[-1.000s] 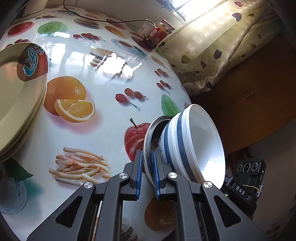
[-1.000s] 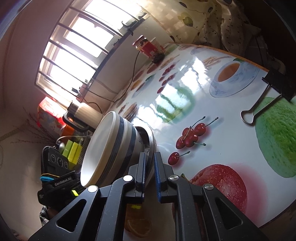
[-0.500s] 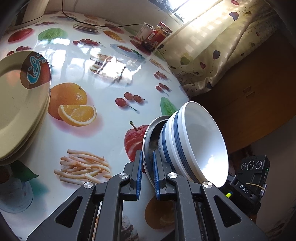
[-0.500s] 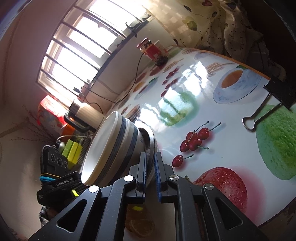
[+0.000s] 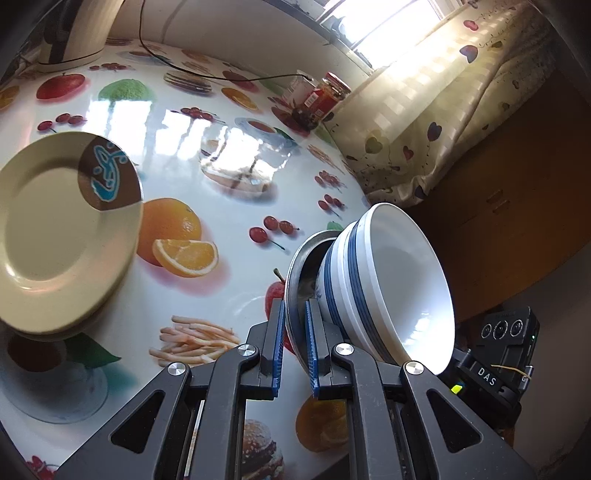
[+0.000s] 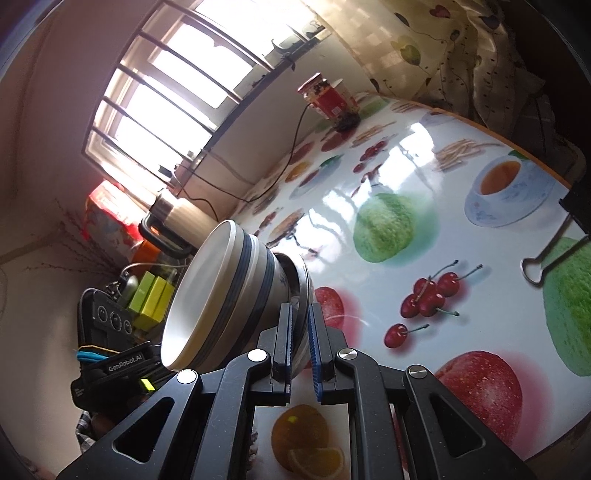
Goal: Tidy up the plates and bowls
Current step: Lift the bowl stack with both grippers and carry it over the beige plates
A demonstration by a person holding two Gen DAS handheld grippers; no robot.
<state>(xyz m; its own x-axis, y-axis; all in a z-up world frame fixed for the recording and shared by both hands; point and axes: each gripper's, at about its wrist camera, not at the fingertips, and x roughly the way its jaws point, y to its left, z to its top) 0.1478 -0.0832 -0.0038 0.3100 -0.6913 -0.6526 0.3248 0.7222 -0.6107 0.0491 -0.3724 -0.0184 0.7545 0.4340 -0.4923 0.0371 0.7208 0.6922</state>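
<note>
Bowls (image 5: 388, 280) tipped sideways in air over table (image 5: 229, 206) edge. Left tool (image 5: 295, 347) and right tool (image 6: 301, 343) each pinching metal rim. Plates (image 5: 55, 236) lie far left of bowls.

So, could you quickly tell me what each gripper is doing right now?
Left gripper: shut on the metal plate rim.
Right gripper: shut on the same rim.

Two wrist cameras close over the worktop (image 5: 221, 221), facing probably opposite ways, sharing bowl stack (image 5: 388, 280), jar (image 6: 328, 98), kettle (image 5: 74, 29)
</note>
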